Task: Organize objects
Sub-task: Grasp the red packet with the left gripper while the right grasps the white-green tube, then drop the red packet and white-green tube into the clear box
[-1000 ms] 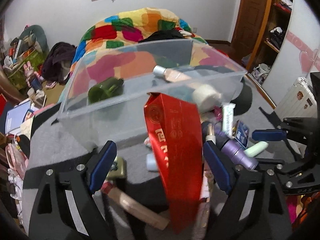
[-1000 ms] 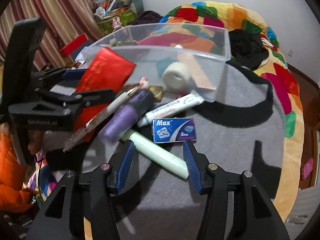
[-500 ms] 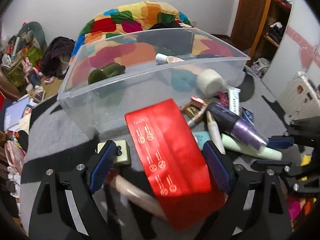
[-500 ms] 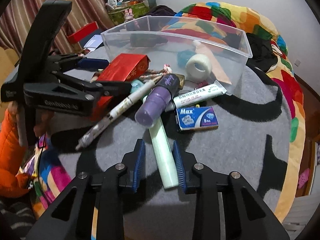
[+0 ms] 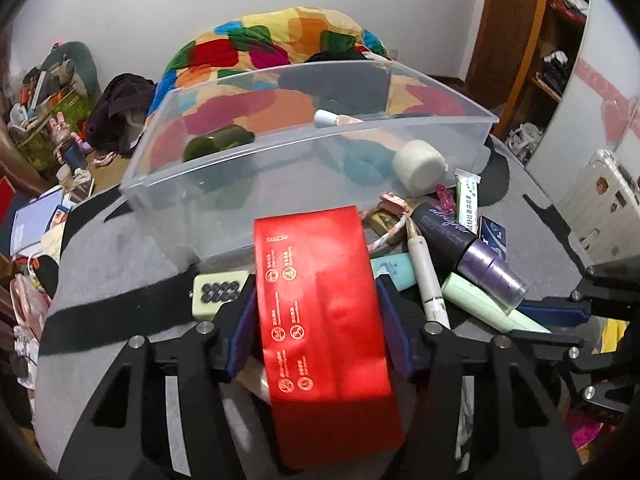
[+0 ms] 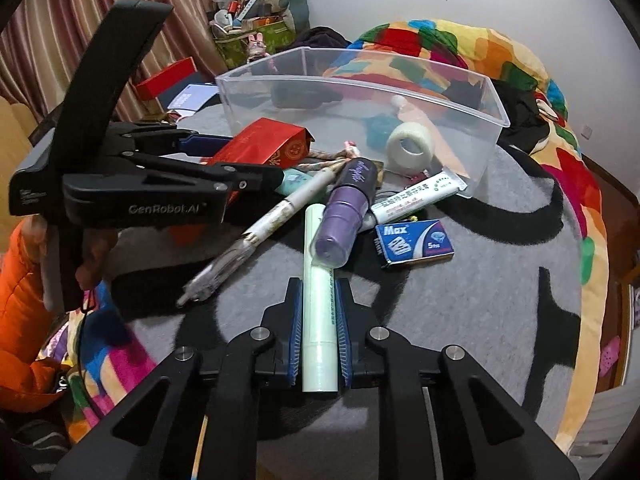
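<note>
The left gripper [image 5: 316, 320] has just closed on the red box [image 5: 320, 320], which lies before the clear plastic bin [image 5: 240, 184]. The right gripper [image 6: 319, 332] has just clamped the pale green tube [image 6: 318, 312]. A purple bottle [image 6: 344, 216] lies across that tube's far end, with a pen [image 6: 264, 232] and a blue Max box [image 6: 414, 242] close beside.

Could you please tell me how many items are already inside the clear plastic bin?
4 visible: dark green bottle at far left, white-capped tube at the back wall, teal item mid-floor, tape roll beside it. Others may be hidden.
</note>
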Demonstrator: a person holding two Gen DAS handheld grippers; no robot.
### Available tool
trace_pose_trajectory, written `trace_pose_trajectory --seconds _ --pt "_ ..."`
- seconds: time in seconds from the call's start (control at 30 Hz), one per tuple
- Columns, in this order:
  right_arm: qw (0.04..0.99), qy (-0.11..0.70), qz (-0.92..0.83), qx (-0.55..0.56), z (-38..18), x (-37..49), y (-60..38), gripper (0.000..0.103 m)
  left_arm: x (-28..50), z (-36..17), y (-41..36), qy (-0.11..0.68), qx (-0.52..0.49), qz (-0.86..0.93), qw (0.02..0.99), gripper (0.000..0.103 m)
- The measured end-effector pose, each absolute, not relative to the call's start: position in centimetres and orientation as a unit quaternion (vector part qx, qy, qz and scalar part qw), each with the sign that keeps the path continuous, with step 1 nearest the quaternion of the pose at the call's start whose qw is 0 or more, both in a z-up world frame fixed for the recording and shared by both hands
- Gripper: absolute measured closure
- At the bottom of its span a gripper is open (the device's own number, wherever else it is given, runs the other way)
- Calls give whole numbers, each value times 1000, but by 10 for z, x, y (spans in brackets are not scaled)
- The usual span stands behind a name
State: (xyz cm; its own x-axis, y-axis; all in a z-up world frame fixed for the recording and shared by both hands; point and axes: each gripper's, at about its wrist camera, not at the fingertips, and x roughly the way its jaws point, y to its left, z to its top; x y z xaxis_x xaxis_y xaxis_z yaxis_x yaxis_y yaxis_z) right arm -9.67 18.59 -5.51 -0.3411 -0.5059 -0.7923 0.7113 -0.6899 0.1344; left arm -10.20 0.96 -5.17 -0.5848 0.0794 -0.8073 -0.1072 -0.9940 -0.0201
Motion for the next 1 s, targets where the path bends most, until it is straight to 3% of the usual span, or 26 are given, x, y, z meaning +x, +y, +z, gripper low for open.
trace_pose_trajectory --seconds 0.5,1.0 --pt "370 76 -845 378 -3 -88 201 89 -67 3 -10 -18 -373 927 41 49" --pt "332 26 -873 356 24 -162 178 89 -112 33 -33 -33 -340 940 17 49"
